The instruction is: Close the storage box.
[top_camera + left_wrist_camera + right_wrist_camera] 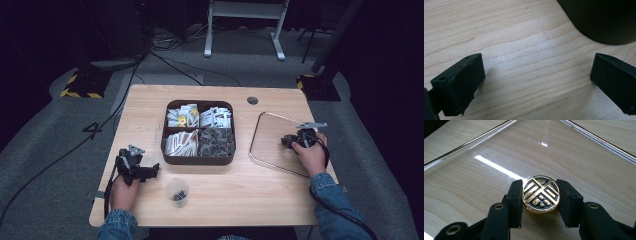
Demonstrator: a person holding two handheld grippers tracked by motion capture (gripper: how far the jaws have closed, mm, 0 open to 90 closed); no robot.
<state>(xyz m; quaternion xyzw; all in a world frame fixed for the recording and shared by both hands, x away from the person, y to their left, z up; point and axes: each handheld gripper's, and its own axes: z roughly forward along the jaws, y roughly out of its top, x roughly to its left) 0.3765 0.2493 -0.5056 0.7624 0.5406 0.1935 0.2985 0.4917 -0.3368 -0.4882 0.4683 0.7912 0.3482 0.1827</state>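
A round gold and black medallion [541, 194] with a raised geometric pattern sits between the jaws of my right gripper [540, 195], which is shut on it just above a clear glass tray [486, 155]. From above, that right gripper [290, 141] hovers over the clear tray [267, 150] at the table's right. My left gripper [536, 75] is open with bare wood between its jaws. It rests low on the table at the front left [150, 172], beside the dark organiser box [198, 159].
The dark four-compartment box [165, 132] holds several packets and small parts at the table's centre. Its rounded corner [604, 22] lies just ahead of the left jaws. A small clear cup [178, 192] with dark pieces stands near the front edge. A cable hole [252, 100] is at the back.
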